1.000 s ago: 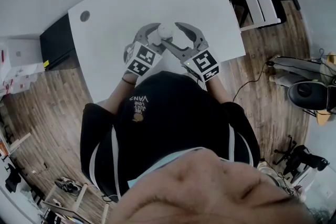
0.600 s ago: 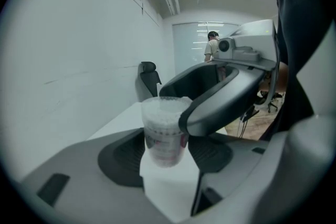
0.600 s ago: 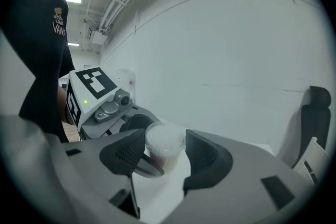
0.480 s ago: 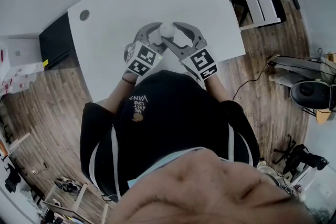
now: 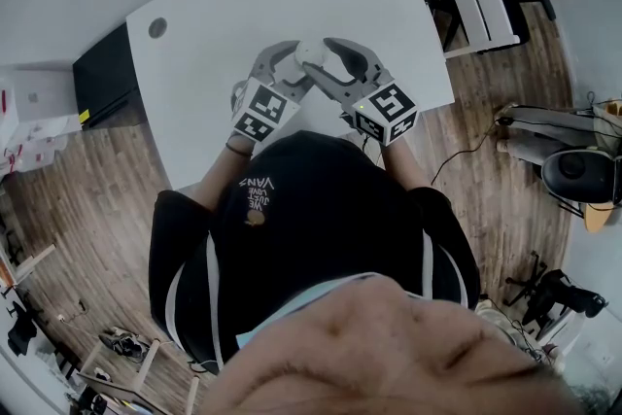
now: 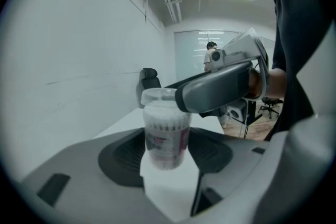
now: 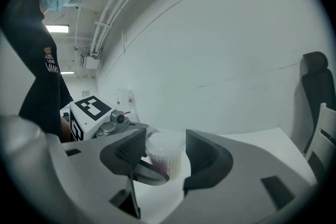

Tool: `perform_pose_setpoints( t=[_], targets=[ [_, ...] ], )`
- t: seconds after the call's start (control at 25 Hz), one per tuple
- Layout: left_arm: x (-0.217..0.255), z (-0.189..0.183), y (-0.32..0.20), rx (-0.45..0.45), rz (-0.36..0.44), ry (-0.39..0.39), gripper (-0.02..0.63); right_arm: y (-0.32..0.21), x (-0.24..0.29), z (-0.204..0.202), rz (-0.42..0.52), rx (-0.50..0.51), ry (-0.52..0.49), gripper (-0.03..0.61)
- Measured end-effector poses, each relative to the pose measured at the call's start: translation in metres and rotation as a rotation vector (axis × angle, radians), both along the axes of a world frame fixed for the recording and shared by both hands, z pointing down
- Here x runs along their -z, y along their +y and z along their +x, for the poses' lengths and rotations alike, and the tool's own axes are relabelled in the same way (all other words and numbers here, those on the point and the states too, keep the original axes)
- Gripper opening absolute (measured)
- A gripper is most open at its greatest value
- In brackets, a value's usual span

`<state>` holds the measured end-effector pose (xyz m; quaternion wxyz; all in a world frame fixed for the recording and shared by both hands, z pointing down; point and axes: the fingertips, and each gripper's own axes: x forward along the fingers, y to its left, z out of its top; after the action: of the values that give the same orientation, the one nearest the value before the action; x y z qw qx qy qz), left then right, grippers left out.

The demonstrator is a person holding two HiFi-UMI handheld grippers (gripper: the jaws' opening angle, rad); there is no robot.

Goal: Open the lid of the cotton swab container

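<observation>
Cotton swab container (image 6: 167,136): clear cylindrical tub, swabs packed inside, pink-and-white label, pale lid (image 7: 165,144) seated on top. Upright, long axis vertical, over the white table (image 5: 224,5); standing on it or lifted just clear of it, not determinable. Left claw (image 6: 167,140): reaching the container from one side, pinching the lower body, one pad against each flank. Right claw (image 7: 165,153): reaching the container from the opposite side and higher up, jaws wide and just been closing, lid between them, pads seemingly pressed on its rim at both sides. Both claws meeting at the container, left low, right high, neither nearer than the other. Judged step: body steadied, lid gripped, lid not yet off. Coming move dependent on a pull along the vertical axis, straight up off the body; a sideways pull likely to tilt the tub within the left claw.
</observation>
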<state>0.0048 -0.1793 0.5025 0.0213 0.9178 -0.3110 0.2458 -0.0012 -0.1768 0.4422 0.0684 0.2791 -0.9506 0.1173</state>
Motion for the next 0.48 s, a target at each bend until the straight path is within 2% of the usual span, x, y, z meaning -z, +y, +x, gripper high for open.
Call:
perform_pose_setpoints(
  t=[0.32,0.48],
  targets=[
    [-0.006,-0.006,0.000,0.018,-0.028,0.015,0.259,-0.013,0.016,0.020,0.056,-0.098,-0.039,0.245],
    [-0.006,-0.006,-0.002,0.026,-0.028,0.029,0.259,-0.021,0.020,0.034,0.077,-0.151,-0.028,0.244]
  ],
)
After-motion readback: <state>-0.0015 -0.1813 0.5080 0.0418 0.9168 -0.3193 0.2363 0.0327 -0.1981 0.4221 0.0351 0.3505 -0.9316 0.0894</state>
